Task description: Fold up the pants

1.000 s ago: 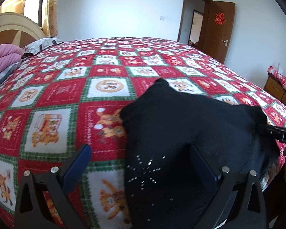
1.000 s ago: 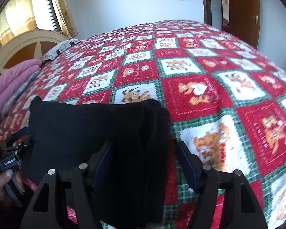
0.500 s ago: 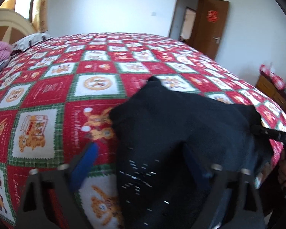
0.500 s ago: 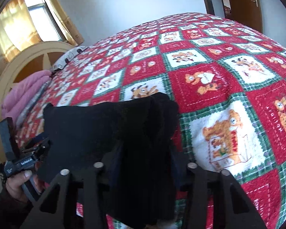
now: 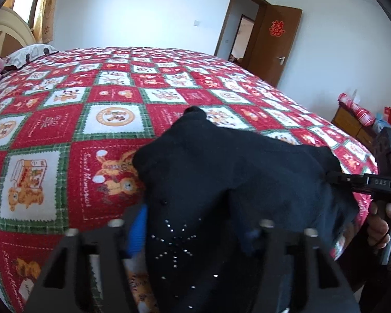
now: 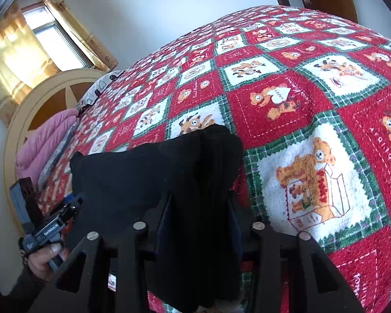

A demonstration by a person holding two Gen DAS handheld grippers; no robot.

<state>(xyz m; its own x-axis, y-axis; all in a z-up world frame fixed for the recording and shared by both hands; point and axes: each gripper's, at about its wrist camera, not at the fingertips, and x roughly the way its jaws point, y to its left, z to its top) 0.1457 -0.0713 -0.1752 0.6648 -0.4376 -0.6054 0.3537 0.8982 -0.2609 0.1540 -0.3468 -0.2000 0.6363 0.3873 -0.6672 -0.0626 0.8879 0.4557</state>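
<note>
on the near edge of the bed, over a red, white and green teddy-bear quilt (image 5: 65, 135), lie the black pants (image 5: 221, 182), bunched into a thick folded bundle. left wrist view: left gripper (image 5: 195, 229) straddles the end of the bundle that carries a star of small rhinestones; jaws closing, cloth between them. blue pad of the left-side finger (image 5: 138, 232) sits against the fabric edge; the other pad is mostly buried in black cloth, so firm contact on both sides cannot be confirmed. right wrist view: right gripper (image 6: 198, 221) is at the opposite end of the pants (image 6: 148, 177), jaws closing, a thick ridge of layered cloth filling the gap and both fingers pressed into it. each view shows the other gripper at the far end of the bundle, held in a person's hand (image 6: 43, 257). beyond: pink bedding (image 6: 44, 140) against a cream headboard (image 6: 39, 91), a curtained window (image 6: 52, 41), an open brown door (image 5: 273, 44), a low cabinet (image 5: 352, 122) by the wall.
</note>
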